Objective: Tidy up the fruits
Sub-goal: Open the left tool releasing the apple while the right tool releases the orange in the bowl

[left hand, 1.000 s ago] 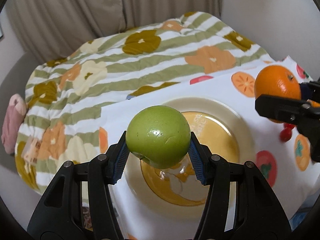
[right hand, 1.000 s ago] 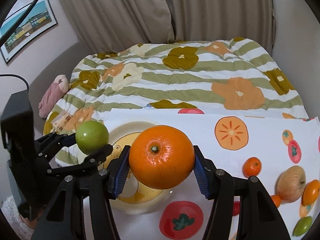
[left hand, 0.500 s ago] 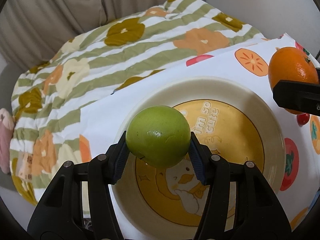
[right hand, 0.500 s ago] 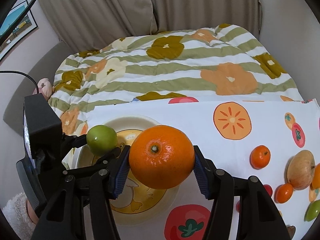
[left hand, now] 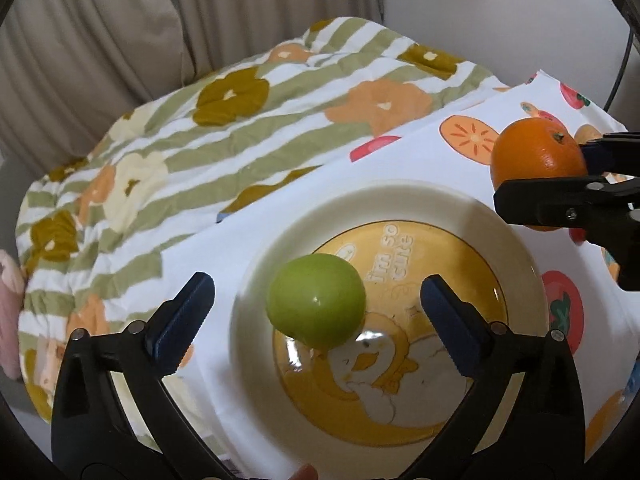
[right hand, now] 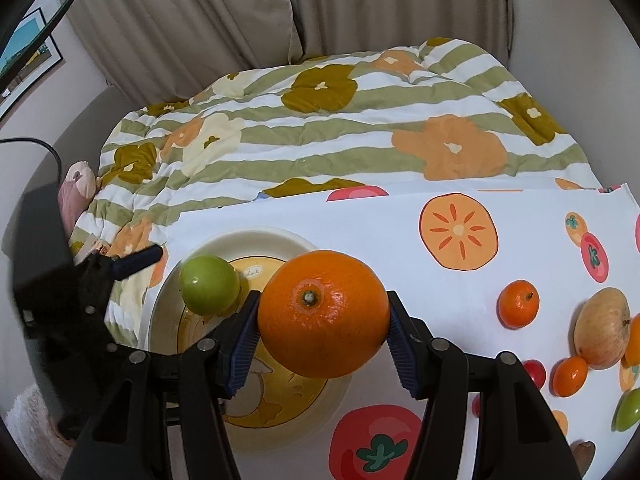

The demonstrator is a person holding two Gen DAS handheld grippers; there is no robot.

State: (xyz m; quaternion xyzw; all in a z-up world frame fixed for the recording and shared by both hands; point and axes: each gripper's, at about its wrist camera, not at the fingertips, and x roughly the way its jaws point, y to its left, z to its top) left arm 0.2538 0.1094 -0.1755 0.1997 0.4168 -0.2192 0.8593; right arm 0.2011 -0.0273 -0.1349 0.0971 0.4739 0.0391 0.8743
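At far left, a framed picture [right hand: 30, 60] hangs on the pale wall, and beige curtains [right hand: 192, 16] fall behind a bed. A quilt [right hand: 320, 128] striped green and white with large flowers covers the bed; something pink [right hand: 76, 184] lies at its left edge. A white cloth [right hand: 400, 240] printed with persimmons and tomatoes is spread over the near part of the quilt.

On the cloth's left part sits a cream plate [left hand: 472, 216] with a yellow cartoon centre. The left gripper [left hand: 316, 312] is spread wide over it, its pads clear of the green apple [left hand: 316, 306], which lies in the plate toward its left side. To the right, the right gripper [right hand: 322, 326] pinches a large orange [right hand: 323, 314] between its blue pads, above the plate's right edge. Farther right on the cloth lie a small tangerine [right hand: 518, 304], a yellowish apple [right hand: 602, 334] and several smaller fruits near the edge.
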